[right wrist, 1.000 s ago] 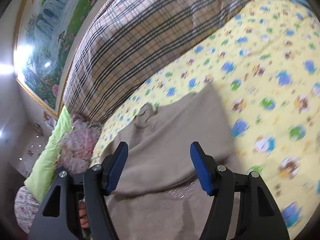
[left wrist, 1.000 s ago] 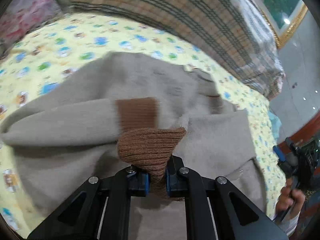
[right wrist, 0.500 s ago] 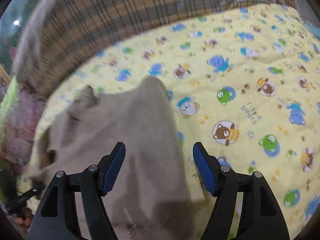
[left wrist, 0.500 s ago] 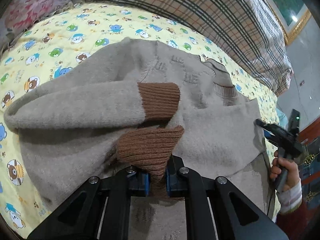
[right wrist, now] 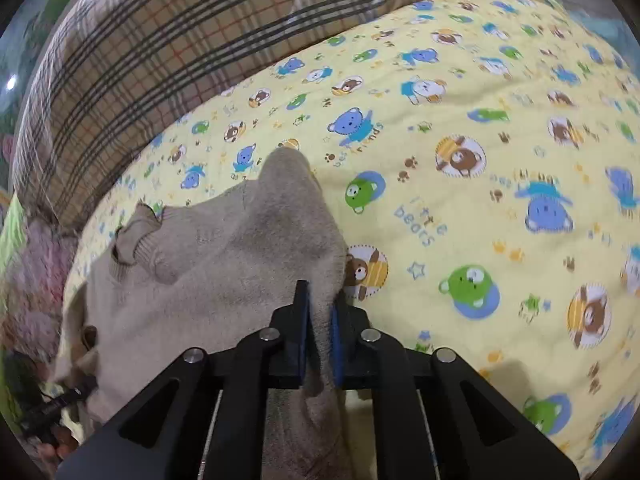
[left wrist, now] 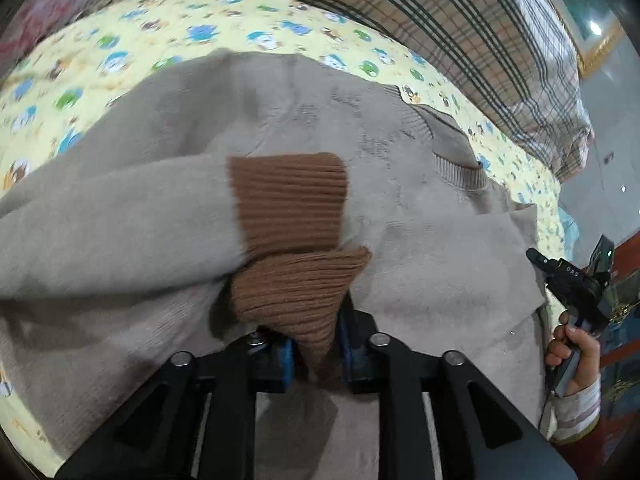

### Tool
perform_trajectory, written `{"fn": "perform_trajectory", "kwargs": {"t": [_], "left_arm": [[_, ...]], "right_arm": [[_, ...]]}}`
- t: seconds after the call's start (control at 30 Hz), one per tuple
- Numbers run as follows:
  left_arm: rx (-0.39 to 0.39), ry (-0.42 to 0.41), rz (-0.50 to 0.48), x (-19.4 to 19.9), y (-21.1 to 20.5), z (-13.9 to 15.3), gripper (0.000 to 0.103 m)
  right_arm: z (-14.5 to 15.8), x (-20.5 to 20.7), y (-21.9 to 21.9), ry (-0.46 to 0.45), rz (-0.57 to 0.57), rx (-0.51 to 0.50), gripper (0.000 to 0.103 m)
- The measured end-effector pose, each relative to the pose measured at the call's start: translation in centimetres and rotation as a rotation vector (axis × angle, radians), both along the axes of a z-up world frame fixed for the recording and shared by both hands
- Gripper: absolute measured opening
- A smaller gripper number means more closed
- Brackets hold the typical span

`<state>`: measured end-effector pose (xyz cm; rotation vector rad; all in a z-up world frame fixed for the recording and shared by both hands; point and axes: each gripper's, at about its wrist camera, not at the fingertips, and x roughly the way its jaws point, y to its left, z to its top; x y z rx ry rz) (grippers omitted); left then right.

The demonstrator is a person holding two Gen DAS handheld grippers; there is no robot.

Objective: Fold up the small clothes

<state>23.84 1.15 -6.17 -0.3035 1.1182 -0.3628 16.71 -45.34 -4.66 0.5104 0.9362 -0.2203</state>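
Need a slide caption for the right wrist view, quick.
Right gripper pinches the beige sweater edge over the yellow bear-print sheet.

A: Any readable text?
B: Yeah, my yellow bedsheet (right wrist: pixel 460 92) says "little bears" and, I think, "best friends". The other gripper (left wrist: pixel 568 280) reads "DAS", partly blurred.
A: Anything else?
B: Nope.

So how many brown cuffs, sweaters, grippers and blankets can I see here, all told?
Brown ribbed cuffs: 2, one lying flat and one between the left gripper's fingers.
Beige sweater: 1.
Grippers: 2, counting the right gripper.
Bear-print yellow quilt: 1.
Plaid blanket: 1.
Total: 7.
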Motion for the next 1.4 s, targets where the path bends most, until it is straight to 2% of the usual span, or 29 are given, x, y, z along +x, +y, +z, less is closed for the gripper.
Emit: {"fn": "perform_trajectory", "kwargs": {"t": [0.03, 0.13, 0.2, 0.33, 0.43, 0.5, 0.53, 0.6, 0.63, 0.67, 0.7, 0.8, 0.93, 1.1, 1.13, 1.17, 1.2, 1.23, 1.27, 1.3, 1.33, 1.4], "left_arm": [[0.0, 0.004, 0.003, -0.3, 0.5, 0.2, 0.029], [0.012, -0.01, 0.016, -1.6, 1.8, 1.1, 0.037], [0.028, -0.03, 0.032, -2.8, 2.5, 1.7, 0.037], [0.054, -0.05, 0.044, -4.9, 4.1, 2.8, 0.038], [0.007, -0.027, 0.049, -5.3, 5.7, 3.3, 0.042], [-0.042, -0.017, 0.074, -5.1, 6.9, 3.8, 0.049], [-0.041, -0.02, 0.099, -5.0, 7.4, 4.0, 0.049], [0.036, -0.067, 0.133, -5.3, 7.7, 5.1, 0.052], [0.081, -0.093, 0.129, -5.5, 7.6, 5.5, 0.056], [0.126, -0.111, 0.114, -5.8, 7.4, 5.7, 0.064], [0.157, -0.118, 0.091, -6.0, 7.1, 5.6, 0.066], [0.219, -0.11, 0.012, -6.3, 6.2, 4.8, 0.066], [0.348, -0.117, -0.028, -5.0, 4.5, 3.1, 0.066], [0.429, -0.13, -0.073, -2.4, 2.6, 1.4, 0.065], [0.433, -0.135, -0.077, -2.0, 2.5, 1.3, 0.065], [0.433, -0.144, -0.078, -1.8, 2.6, 1.3, 0.056], [0.434, -0.154, -0.075, -1.5, 2.7, 1.4, 0.041], [0.424, -0.158, -0.074, -1.2, 3.0, 1.5, 0.035], [0.387, -0.153, -0.073, -0.9, 3.6, 1.7, 0.029], [0.359, -0.151, -0.069, -0.7, 4.1, 1.9, 0.016], [0.349, -0.155, -0.059, -0.7, 4.5, 2.1, 0.01], [0.326, -0.155, -0.03, -0.6, 5.8, 2.9, 0.007]], "right_arm": [[0.5, -0.5, 0.2, -0.004, -0.021, -0.017, 0.018], [2.3, -1.7, 1.3, -0.057, -0.019, -0.034, 0.022], [3.4, -2.7, 2.6, -0.092, 0.004, -0.036, 0.029], [4.8, -4.4, 5.9, -0.147, 0.094, 0.014, 0.034], [5.1, -5.8, 8.9, -0.164, 0.163, 0.059, 0.035], [5.0, -6.5, 10.5, -0.162, 0.192, 0.087, 0.036], [4.8, -6.8, 11.7, -0.155, 0.211, 0.106, 0.036], [4.3, -7.2, 13.1, -0.149, 0.248, 0.131, 0.036], [4.0, -7.4, 13.9, -0.144, 0.27, 0.152, 0.036], [3.7, -7.5, 14.6, -0.14, 0.287, 0.175, 0.036], [3.4, -7.7, 15.1, -0.135, 0.295, 0.185, 0.036], [2.4, -8.0, 16.3, -0.113, 0.304, 0.206, 0.036], [1.5, -7.9, 17.0, -0.088, 0.298, 0.24, 0.036], [1.6, -8.2, 17.2, -0.083, 0.295, 0.243, 0.036], [1.5, -8.2, 17.1, -0.081, 0.289, 0.247, 0.036], [1.5, -8.2, 17.0, -0.079, 0.284, 0.249, 0.036], [1.4, -8.2, 16.9, -0.075, 0.28, 0.248, 0.036], [1.4, -8.2, 16.9, -0.073, 0.274, 0.247, 0.036], [1.4, -8.2, 16.9, -0.073, 0.272, 0.248, 0.036], [1.4, -8.2, 16.9, -0.074, 0.27, 0.248, 0.036], [1.5, -8.2, 16.9, -0.075, 0.268, 0.249, 0.036], [1.7, -8.1, 17.0, -0.079, 0.269, 0.252, 0.036]]}}
